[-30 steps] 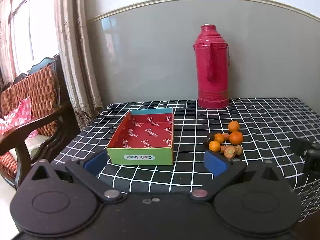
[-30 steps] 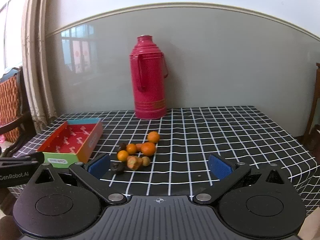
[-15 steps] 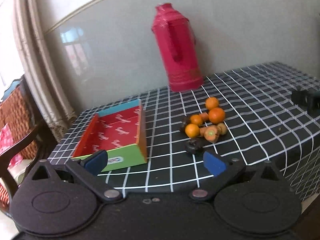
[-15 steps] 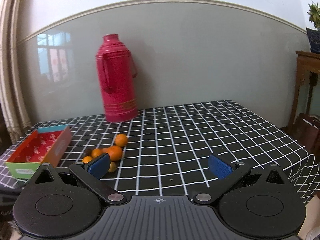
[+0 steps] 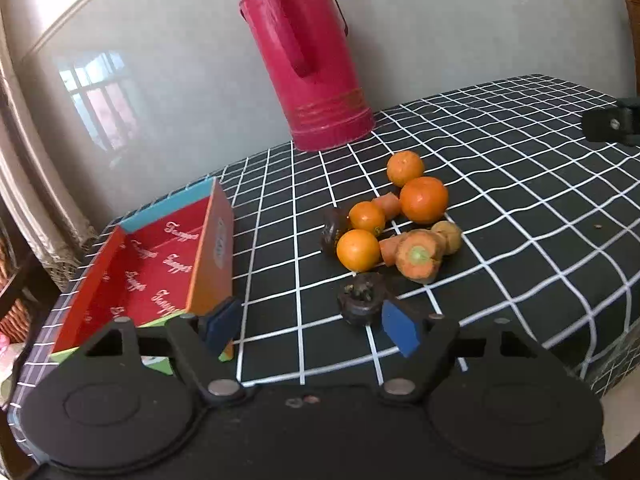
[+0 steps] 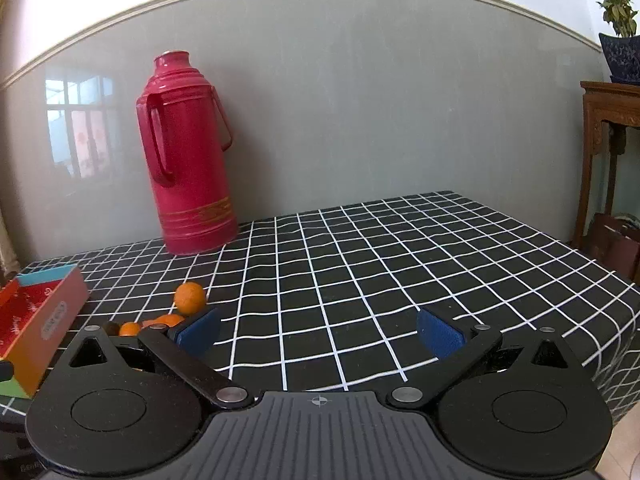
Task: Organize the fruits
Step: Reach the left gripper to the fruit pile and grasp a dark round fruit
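A pile of fruit lies on the checked tablecloth (image 5: 520,208): several oranges (image 5: 423,199), carrot pieces (image 5: 418,257), a small brown fruit (image 5: 449,236) and two dark fruits, one (image 5: 360,303) nearest me. An open red box (image 5: 148,256) with a green front stands left of the pile. My left gripper (image 5: 310,326) is open and empty, its right pad beside the near dark fruit. My right gripper (image 6: 320,330) is open and empty over bare cloth, with an orange (image 6: 190,298) and the box (image 6: 38,320) to its left.
A tall red thermos (image 5: 308,60) stands at the back of the table by the grey wall; it also shows in the right wrist view (image 6: 186,152). A wooden stand (image 6: 610,152) with a potted plant is at the right. The table's front edge is close below both grippers.
My left gripper has swung right and moved closer to the fruit pile, tilting. My right gripper has swung right, so the fruit and box slid to its left edge.
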{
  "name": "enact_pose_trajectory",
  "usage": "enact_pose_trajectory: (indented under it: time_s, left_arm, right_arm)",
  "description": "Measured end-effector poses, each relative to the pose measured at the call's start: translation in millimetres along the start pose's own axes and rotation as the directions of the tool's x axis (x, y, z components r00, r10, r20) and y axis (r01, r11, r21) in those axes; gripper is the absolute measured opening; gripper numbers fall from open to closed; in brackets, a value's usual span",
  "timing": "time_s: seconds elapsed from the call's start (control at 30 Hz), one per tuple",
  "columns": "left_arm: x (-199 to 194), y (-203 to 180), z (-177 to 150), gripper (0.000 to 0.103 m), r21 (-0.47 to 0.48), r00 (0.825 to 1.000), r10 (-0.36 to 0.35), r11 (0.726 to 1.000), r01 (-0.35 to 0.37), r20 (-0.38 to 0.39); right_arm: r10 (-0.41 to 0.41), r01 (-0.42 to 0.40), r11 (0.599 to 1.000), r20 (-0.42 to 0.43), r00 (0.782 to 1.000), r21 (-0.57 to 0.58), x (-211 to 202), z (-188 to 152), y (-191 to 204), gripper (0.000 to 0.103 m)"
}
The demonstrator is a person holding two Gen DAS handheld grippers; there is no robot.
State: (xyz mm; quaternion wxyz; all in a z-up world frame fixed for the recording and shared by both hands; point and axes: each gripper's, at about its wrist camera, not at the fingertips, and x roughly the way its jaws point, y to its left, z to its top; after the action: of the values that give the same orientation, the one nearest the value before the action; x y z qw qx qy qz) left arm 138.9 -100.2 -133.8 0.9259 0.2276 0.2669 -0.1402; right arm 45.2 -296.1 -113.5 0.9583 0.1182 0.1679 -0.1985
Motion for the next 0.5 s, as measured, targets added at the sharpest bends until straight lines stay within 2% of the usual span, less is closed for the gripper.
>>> enact_pose_trajectory:
  time_s: [0.13, 0.23, 0.33, 0.37, 0.5]
  left_arm:
    - [15, 2, 1, 0.056, -0.018, 1.0, -0.028, 0.999, 0.028, 0.011]
    - [18, 1, 1, 0.055, -0.025, 0.998, -0.06, 0.998, 0.061, 0.027]
    - [28, -1, -2, 0.055, -0.023, 0.997, -0.083, 0.996, 0.083, 0.001]
    - [28, -1, -3, 0.055, -0.034, 0.996, -0.083, 0.996, 0.084, 0.013]
    - [32, 1, -1, 0.045, -0.055, 0.993, -0.12, 0.991, 0.121, 0.013]
  right_arm:
    - [0.002, -0.001, 1.0, 0.016, 1.0, -0.01, 7, -11, 3, 0.103]
    - [0.015, -0.014, 1.0, 0.02, 1.0, -0.006, 9, -13, 5, 0.103]
    - [0.028, -0.028, 1.0, 0.01, 1.0, -0.008, 13, -16, 9, 0.103]
    - [0.033, -0.033, 0.999, -0.002, 0.999, -0.009, 15, -17, 10, 0.103]
    - [0.038, -0.038, 0.999, -0.02, 0.999, -0.01, 22, -19, 12, 0.103]
